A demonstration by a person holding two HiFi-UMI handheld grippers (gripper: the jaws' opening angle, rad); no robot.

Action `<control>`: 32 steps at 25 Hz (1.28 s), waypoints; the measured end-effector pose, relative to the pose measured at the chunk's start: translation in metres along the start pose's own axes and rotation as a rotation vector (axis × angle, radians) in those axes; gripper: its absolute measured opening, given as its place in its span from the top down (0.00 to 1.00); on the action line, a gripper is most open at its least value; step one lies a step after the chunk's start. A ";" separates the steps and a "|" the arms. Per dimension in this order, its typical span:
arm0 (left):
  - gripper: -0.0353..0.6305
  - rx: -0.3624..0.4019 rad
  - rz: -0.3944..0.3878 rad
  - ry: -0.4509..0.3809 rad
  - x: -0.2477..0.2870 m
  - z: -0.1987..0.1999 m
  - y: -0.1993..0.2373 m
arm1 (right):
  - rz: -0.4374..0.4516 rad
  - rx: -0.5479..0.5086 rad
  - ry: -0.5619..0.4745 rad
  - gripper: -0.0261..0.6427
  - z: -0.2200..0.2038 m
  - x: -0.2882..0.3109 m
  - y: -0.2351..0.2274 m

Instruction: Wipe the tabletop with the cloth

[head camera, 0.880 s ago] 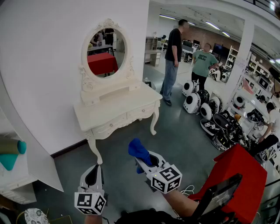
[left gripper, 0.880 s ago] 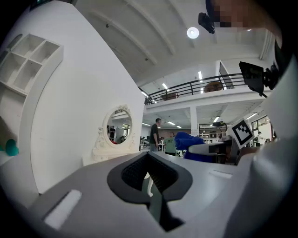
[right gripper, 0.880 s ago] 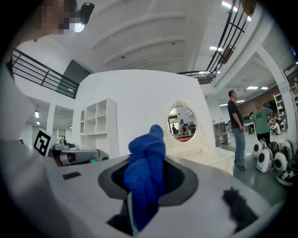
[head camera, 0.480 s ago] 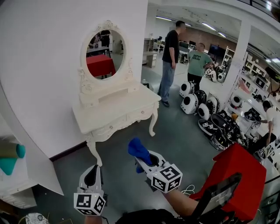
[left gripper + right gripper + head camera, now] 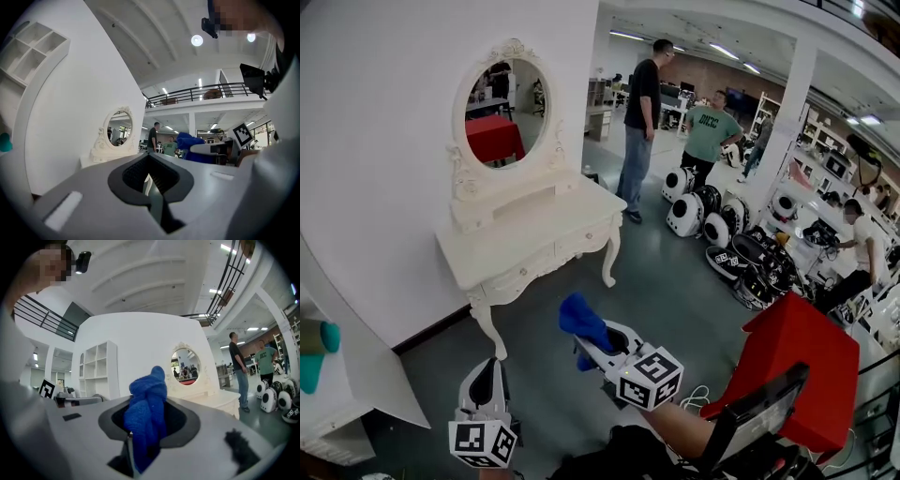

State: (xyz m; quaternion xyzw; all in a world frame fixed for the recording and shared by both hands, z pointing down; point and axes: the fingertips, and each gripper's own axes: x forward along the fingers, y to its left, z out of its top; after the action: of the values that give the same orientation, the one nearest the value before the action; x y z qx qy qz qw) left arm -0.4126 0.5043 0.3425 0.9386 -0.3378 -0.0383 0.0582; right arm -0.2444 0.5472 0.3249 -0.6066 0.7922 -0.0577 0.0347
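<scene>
A: What are the right tongs (image 5: 592, 345) doing at this moment?

B: They are clenched on the blue cloth (image 5: 579, 319). In the right gripper view the cloth fills the gap between the two jaws and stands up out of them as a twisted bunch.

A: And the left tongs (image 5: 485, 375)?

B: They are closed too, but empty. In the left gripper view the jaws meet with only a thin slit, and nothing sits in it.

A: Where is the surface to wipe?

B: The white worktop (image 5: 534, 230) stands against the wall, under the oval mirror (image 5: 497, 108). From the right tongs it lies ahead and a little to the left, well apart, with grey floor (image 5: 675, 281) between. So the cloth is in the air and does not touch the worktop.

A: How does its long side run?

B: Along the wall, from near-left to far-right in the head view. I judge that the wiping strokes should follow this line.

A: Which hand is nearer?

B: The right one. It is held further forward, and it has the cloth. Its forearm (image 5: 684, 431) comes in from the lower right, and the tongs point up and left, toward the worktop. The left tongs are lower, close to the body, and point forward.

A: So the wiping is not begun?

B: I think not. The person must first come closer, then bring the cloth down onto the top.
</scene>
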 end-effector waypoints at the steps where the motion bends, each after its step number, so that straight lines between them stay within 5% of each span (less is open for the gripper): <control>1: 0.94 -0.003 -0.001 0.001 0.001 -0.001 0.001 | 0.008 -0.003 0.004 0.76 -0.001 0.002 0.000; 11: 0.94 0.033 0.054 0.025 0.055 0.002 0.029 | 0.078 0.008 -0.015 0.76 0.001 0.066 -0.038; 32: 0.94 0.041 0.099 0.017 0.257 0.014 0.057 | 0.162 0.032 -0.034 0.76 0.034 0.174 -0.214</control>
State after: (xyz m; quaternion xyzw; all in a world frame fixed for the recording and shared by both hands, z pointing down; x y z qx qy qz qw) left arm -0.2525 0.2952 0.3279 0.9221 -0.3839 -0.0203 0.0436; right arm -0.0811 0.3220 0.3219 -0.5406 0.8370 -0.0572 0.0624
